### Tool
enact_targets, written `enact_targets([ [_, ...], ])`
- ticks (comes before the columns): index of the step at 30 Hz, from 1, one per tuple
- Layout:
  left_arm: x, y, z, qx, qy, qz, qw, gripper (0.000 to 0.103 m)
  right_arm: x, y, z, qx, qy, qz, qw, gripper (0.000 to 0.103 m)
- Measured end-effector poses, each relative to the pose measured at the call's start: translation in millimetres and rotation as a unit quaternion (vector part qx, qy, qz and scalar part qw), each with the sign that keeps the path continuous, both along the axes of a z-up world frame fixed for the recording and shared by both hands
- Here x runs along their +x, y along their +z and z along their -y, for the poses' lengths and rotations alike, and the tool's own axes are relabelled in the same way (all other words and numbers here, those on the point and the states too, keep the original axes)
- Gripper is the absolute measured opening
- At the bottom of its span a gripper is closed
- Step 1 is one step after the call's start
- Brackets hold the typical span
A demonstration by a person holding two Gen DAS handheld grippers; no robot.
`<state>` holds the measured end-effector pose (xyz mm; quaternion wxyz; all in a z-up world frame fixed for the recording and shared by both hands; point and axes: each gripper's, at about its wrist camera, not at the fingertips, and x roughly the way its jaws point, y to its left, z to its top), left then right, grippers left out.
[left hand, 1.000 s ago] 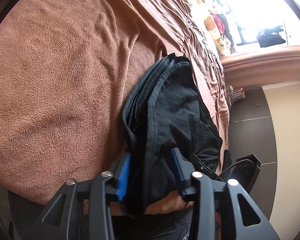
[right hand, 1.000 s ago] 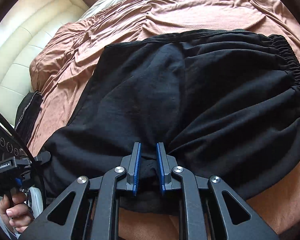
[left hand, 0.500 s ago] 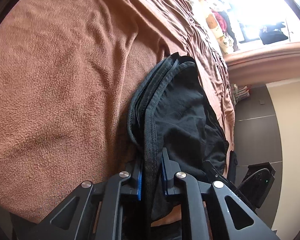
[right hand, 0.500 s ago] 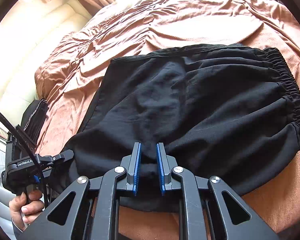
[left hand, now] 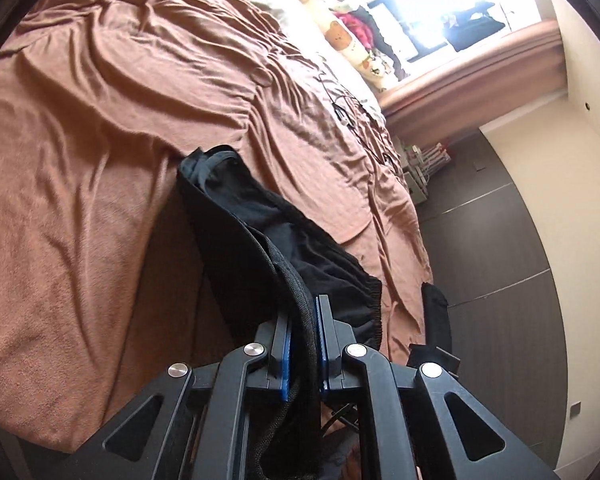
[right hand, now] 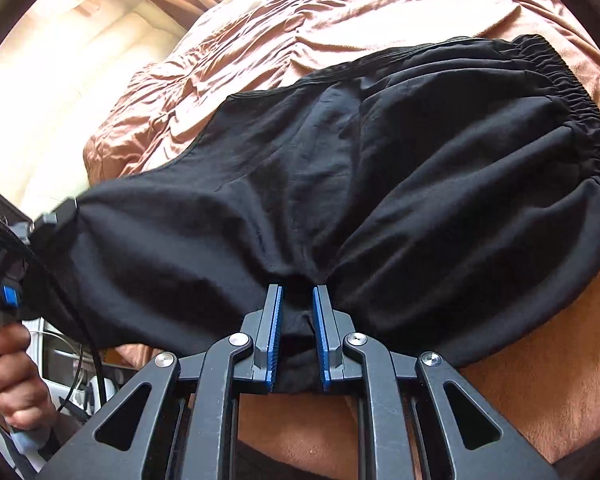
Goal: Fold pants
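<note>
Our left gripper [left hand: 303,340]: fingers [left hand: 323,340] pinched tight on the hem edge of the black pants [left hand: 260,248], fabric running straight down between the blue pads. Our right gripper [right hand: 296,332]: fingers [right hand: 274,332] clamped on a bunched fold at the near edge of the pants [right hand: 380,184], narrow gap packed with cloth. From the right wrist view the pants spread wide across the frame, long axis left-right, elastic waistband [right hand: 572,96] pointing right, leg end toward the left gripper [right hand: 40,236] at the left edge. Near edge is lifted off, far edge lies on the brown blanket [left hand: 80,160] of the bed. Our left hand [right hand: 12,380] grips the handle. Stuffed toys [left hand: 340,32] sit by the window, dark floor [left hand: 492,248] beyond the bed edge.
</note>
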<state>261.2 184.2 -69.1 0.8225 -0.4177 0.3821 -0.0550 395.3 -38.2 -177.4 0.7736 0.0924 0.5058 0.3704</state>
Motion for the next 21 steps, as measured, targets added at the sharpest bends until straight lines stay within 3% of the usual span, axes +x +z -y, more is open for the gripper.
enact_targets([
  [12, 53, 29, 66, 0.03, -0.075, 0.014, 0.9967, 0.011, -1, 24, 72, 0.054, -0.03, 0.009, 0.998, 0.013],
  [14, 62, 30, 79, 0.029, -0.09, 0.017, 0.9953, 0.01, -2, 28, 85, 0.059, -0.037, 0.012, 0.998, 0.013],
  [16, 72, 30, 93, 0.032, -0.108, 0.018, 0.9935, 0.003, -6, 32, 99, 0.061, -0.046, 0.017, 0.997, 0.013],
  [21, 87, 19, 114, 0.04, -0.126, 0.004, 0.9912, 0.003, -4, 31, 128, 0.069, -0.072, 0.014, 0.995, 0.013],
])
